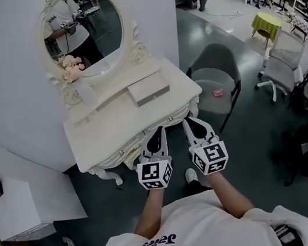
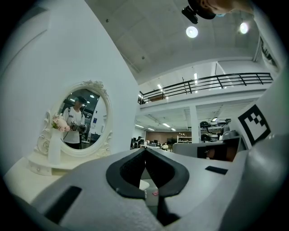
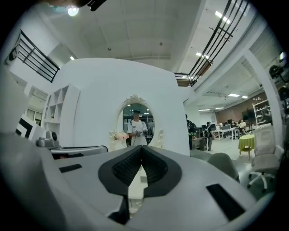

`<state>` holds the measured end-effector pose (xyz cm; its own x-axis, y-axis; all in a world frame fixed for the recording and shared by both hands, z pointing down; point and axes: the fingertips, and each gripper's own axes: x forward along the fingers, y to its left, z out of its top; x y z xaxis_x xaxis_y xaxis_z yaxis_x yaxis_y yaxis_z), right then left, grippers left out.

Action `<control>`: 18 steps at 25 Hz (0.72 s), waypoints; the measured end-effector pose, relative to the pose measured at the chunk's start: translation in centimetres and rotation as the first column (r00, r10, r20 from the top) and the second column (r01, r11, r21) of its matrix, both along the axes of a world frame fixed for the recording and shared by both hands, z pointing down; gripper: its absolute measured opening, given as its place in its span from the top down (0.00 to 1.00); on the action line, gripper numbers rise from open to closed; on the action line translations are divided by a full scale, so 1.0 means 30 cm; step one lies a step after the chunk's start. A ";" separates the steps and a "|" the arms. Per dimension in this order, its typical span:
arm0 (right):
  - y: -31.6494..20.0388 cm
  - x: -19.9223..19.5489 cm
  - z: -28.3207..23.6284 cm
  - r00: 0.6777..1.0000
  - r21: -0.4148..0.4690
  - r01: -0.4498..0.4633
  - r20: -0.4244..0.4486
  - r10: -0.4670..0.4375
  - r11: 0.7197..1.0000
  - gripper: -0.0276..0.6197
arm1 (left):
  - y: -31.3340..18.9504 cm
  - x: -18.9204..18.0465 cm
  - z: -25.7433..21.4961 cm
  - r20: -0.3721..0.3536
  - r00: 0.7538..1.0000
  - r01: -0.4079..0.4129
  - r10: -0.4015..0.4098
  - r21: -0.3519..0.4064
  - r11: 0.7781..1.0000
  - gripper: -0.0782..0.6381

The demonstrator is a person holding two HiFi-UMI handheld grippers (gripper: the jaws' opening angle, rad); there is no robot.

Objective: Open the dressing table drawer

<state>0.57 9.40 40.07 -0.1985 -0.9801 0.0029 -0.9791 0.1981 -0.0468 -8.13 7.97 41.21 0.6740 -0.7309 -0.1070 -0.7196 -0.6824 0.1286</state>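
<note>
Head view — right gripper [image 1: 189, 122] near drawer [image 1: 136, 142]

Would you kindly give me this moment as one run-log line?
left gripper: shut, empty | right gripper: shut, empty | both: near dressing table front | drawer: closed

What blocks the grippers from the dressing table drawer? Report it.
Nothing visible does. The left gripper and right gripper sit just before the drawer front; the grey chair stands aside, to the right.
</note>
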 end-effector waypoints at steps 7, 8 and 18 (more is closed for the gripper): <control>-0.391 0.156 -0.080 0.993 0.011 0.115 -0.013 -0.115 0.993 0.94 | -0.321 0.165 -0.087 0.002 0.996 0.088 -0.089 0.040 0.995 0.87; -0.431 0.170 -0.080 0.991 0.008 0.132 -0.011 -0.132 0.991 0.94 | -0.357 0.178 -0.089 0.004 0.994 0.107 -0.107 0.039 0.994 0.87; -0.654 0.219 0.151 0.965 -0.163 0.261 0.030 -0.259 0.952 0.94 | -0.553 0.213 0.114 0.066 0.964 0.263 -0.257 -0.119 0.957 0.87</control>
<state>7.13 -10.23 44.60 -0.4470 -0.8808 0.1563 -0.8941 0.4347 -0.1074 -1.74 -8.61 44.64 0.4611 -0.8870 0.0258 -0.8776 -0.4515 0.1610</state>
